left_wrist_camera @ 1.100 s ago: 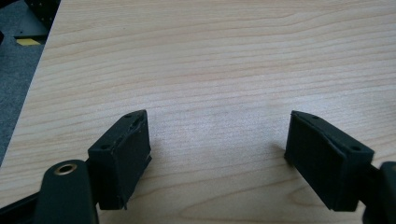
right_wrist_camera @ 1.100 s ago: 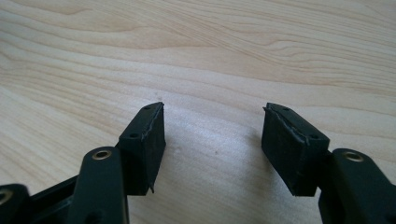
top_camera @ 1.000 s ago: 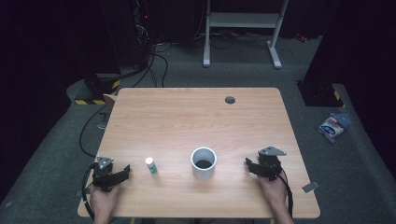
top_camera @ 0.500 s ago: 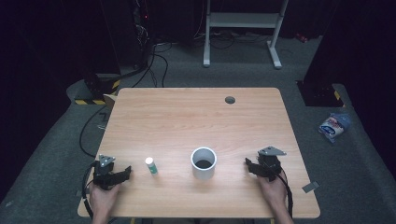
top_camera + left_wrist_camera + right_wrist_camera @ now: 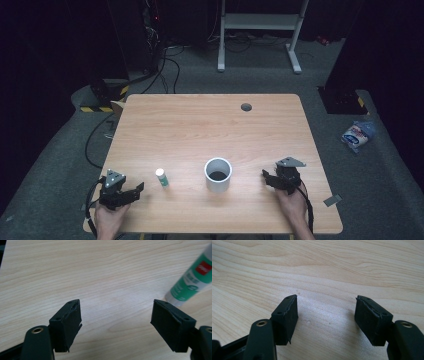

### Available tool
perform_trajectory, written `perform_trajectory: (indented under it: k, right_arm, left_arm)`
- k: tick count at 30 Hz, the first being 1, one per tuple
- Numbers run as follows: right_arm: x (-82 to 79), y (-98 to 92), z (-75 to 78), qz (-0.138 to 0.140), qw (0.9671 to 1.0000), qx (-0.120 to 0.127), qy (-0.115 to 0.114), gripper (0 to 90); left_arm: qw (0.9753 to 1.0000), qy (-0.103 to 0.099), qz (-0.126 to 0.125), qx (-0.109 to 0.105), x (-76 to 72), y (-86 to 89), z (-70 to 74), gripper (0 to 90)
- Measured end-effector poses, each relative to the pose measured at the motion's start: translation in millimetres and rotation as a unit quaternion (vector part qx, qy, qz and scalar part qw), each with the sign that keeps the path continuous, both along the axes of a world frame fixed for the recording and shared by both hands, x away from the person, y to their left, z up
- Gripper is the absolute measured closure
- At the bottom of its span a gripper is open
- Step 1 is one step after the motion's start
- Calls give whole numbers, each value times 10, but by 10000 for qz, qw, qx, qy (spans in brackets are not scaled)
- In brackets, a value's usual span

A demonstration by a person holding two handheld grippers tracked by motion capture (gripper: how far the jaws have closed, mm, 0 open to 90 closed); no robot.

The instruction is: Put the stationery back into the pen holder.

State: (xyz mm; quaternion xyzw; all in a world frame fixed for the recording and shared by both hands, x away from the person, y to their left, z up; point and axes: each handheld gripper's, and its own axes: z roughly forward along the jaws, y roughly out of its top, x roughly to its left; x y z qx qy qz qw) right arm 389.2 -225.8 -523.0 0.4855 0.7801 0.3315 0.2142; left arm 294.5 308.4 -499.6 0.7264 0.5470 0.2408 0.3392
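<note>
Only an upright glue stick [image 5: 161, 177] and white cup [image 5: 218, 174] interrupt the open wooden table [image 5: 210, 125].

Almost no change is seen across the pictures. The left tool [image 5: 131, 192] is found turned very slightly on the tabletop [image 5: 210, 130], toward the glue stick [image 5: 161, 177]. No other shift can be made out.

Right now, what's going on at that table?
Left gripper open, empty. Right gripper open, empty. Glue stick upright beside white cup. Nothing between.
</note>
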Motion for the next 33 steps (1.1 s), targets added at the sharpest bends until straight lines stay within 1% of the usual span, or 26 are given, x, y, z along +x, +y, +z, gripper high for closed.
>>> perform_trajectory:
  k: [2, 5, 6, 7, 14, 15, 16, 19, 24, 26, 27, 29, 33]
  right_arm:
    - [2, -3, -2, 19, 10000, -11, -20, 353]
    - [1, -2, -1, 11, 10000, -9, -11, 353]
    - [1, -2, -1, 10, 10000, -8, -11, 354]
    - [2, -3, -1, 18, 10000, -14, -17, 353]
    - [3, -3, -2, 28, 10000, -18, -29, 354]
    - [-1, 1, 0, -2, 10000, 0, -3, 354]
    - [1, 0, -1, 9, 10000, -3, -13, 354]
    - [2, -3, -2, 24, 10000, -17, -28, 354]
    - [0, -4, -2, 36, 10000, -24, -34, 354]
    - [-3, -2, -2, 23, 10000, -15, -23, 354]
    - [-3, -3, -2, 25, 10000, -20, -24, 354]
    - [-5, -4, -2, 32, 10000, -25, -25, 354]
    - [-5, -4, -2, 32, 10000, -28, -29, 354]
  left_arm:
    - [10000, -24, -42, -70, -40, -19, 0, 255]
    - [9999, -35, -123, -110, -85, -60, 2, 257]
    - [9998, -75, -165, -100, -110, -80, 8, 257]
    - [9997, -95, -178, -149, -132, -100, 11, 257]
    - [9990, -125, -399, -139, -189, -215, 33, 253]
    - [9989, -132, -428, -128, -192, -227, 36, 253]
    - [9987, -156, -445, -174, -198, -253, 41, 253]
    - [9981, -178, -545, -217, -207, -307, 47, 257]
    - [9973, -172, -703, -155, -179, -426, 31, 281]
    - [9971, -208, -719, -154, -172, -471, 22, 293]
    - [9969, -201, -756, -120, -162, -483, 19, 297]
    - [9967, -194, -773, -163, -143, -516, 10, 299]
    - [9960, -231, -853, -162, -109, -569, 21, 309]
